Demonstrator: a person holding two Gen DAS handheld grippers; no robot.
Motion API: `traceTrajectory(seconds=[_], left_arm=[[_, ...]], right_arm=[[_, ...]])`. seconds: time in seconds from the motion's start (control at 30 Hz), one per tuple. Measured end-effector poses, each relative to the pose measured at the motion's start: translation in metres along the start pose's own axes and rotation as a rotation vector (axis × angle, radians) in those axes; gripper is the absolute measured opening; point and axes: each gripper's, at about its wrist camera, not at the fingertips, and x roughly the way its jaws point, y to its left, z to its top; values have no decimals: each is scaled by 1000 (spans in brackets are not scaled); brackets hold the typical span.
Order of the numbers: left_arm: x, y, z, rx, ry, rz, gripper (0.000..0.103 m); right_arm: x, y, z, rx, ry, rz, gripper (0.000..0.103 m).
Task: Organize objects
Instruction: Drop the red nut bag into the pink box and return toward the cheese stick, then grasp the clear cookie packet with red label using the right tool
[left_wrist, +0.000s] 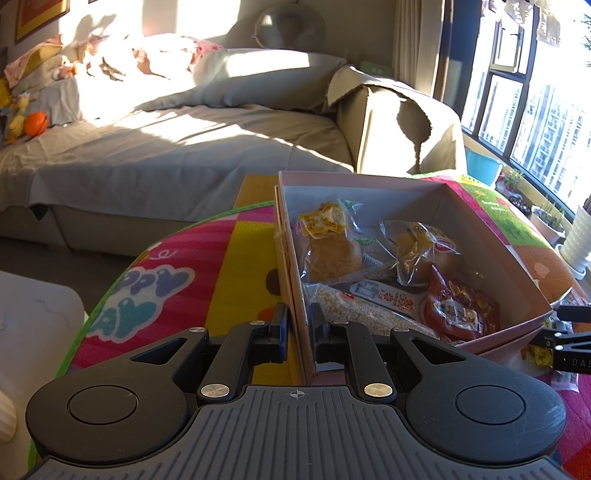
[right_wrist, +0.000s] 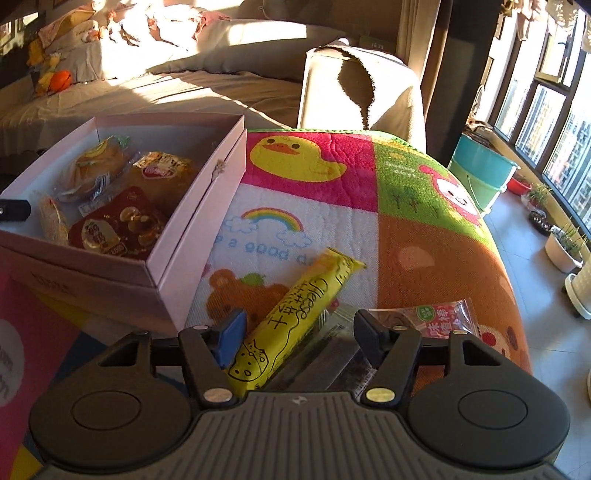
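- Nearest, right claw spread partway over a colourful play mat, jaws either side of a yellow cheese snack stick and a clear dark-filled packet; pads not seen pressing on either.
- Just beside the right jaw, a red-and-white snack packet lying loose on the mat.
- Left claw pressed together on the near side wall of an open pink box, one jaw inside, one outside, steadying it.
- Inside the box: two wrapped buns, a red snack bag, a pack of pale grains with a white label.
- Judged partly done: four items already boxed, at least three left outside on the mat, room left at the box's far end.
- Likely next: closing on the yellow stick and lifting it into the box at left.
- Beyond, a covered sofa in strong sun; windows and potted plants at right.
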Motion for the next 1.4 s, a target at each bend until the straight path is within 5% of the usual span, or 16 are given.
traceTrajectory(seconds=[0.2,0.33,0.63,1.0,1.4], left_arm=[[-1,0,-1,-4,-2,-3,14],[-1,0,-1,-4,-2,-2,14],[-2,-2,0,-3,2,4,14],[-2,-4,1,5,6,11,14],[2,-3,2,3,7,4,14]], right_arm=[[-25,-19,-28,0,30,-9,65],[-43,-49,-33,170,22,86,73],[0,-98,-5,453,17,-3,75],[20,-52,9,235,34,22,41],[-19,-57,-16,199,85,14,35]])
